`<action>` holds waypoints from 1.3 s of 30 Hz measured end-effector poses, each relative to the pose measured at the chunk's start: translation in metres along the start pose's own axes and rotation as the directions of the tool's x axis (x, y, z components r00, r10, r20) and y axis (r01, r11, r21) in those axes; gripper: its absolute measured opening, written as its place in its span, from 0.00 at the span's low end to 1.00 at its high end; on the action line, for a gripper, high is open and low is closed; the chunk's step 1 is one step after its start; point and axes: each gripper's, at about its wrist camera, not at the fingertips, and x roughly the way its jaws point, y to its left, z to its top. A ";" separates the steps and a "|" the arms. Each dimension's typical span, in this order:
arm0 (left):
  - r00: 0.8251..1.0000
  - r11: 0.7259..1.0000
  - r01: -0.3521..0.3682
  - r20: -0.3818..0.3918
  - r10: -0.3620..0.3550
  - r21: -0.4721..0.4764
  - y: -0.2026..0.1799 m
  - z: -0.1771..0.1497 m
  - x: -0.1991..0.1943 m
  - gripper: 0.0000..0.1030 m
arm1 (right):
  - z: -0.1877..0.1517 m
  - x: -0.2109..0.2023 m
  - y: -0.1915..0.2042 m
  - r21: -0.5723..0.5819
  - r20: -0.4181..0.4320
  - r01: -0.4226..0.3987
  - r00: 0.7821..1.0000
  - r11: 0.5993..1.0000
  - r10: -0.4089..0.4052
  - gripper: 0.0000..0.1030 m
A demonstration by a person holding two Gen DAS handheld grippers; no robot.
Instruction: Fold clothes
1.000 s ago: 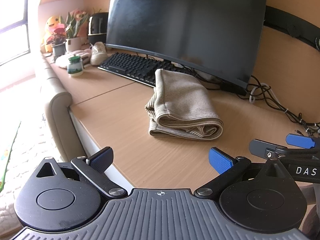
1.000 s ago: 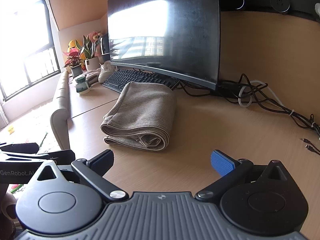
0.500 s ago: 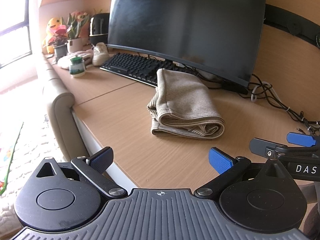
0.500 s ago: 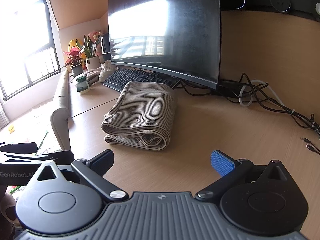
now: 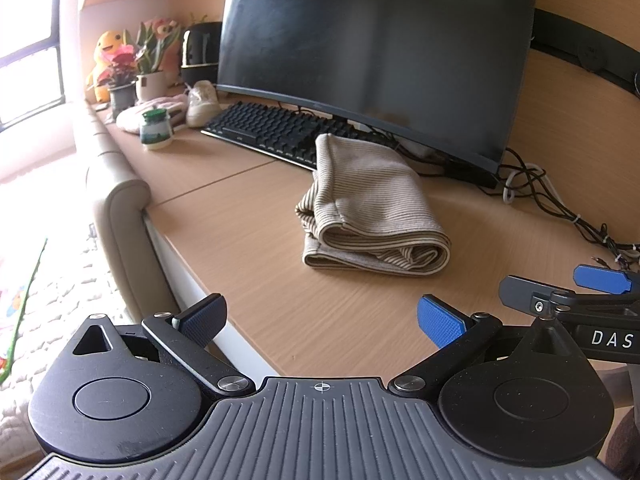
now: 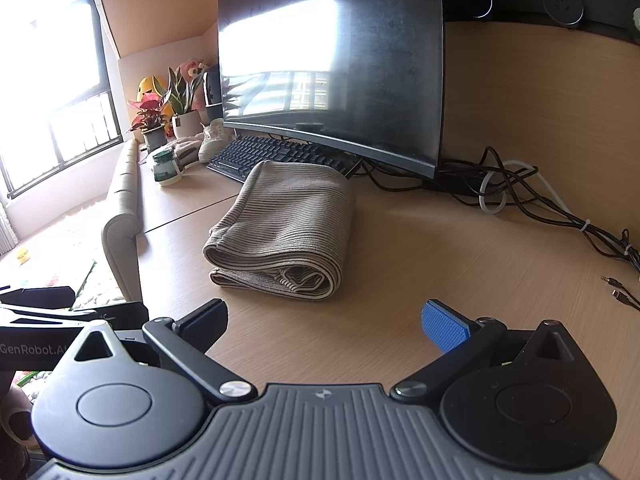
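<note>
Left hand-held gripper (image 5: 320,320) gapes — folded garment (image 5: 372,208) well apart.

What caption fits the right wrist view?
Open right hand-held gripper facing a folded striped garment on a wooden desk before the monitor.

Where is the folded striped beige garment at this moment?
The folded striped beige garment lies on the wooden desk, centre in both views, just before the black keyboard and dark curved monitor.

Left hand-held gripper (image 5: 320,320) and right hand-held gripper (image 6: 325,322) gape wide, empty.
</note>
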 end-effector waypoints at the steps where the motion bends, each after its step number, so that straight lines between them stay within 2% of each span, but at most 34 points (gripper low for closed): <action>1: 1.000 1.000 0.000 -0.001 0.000 -0.001 0.000 0.000 0.000 1.00 | 0.000 0.000 0.000 0.001 -0.001 0.000 1.000 1.000 0.000 1.00; 17: 1.000 1.000 -0.005 -0.009 0.005 -0.007 0.000 -0.001 0.002 1.00 | -0.002 0.001 0.000 -0.001 -0.012 -0.003 1.000 1.000 0.003 1.00; 24: 0.999 0.999 -0.029 -0.016 0.028 -0.028 0.003 -0.002 0.003 1.00 | -0.003 0.003 0.003 -0.010 -0.025 -0.022 0.999 1.000 0.021 1.00; 39: 1.000 1.000 -0.021 -0.008 0.021 -0.016 0.001 -0.003 -0.001 1.00 | -0.004 0.003 0.002 -0.005 -0.021 -0.015 1.000 1.000 0.014 1.00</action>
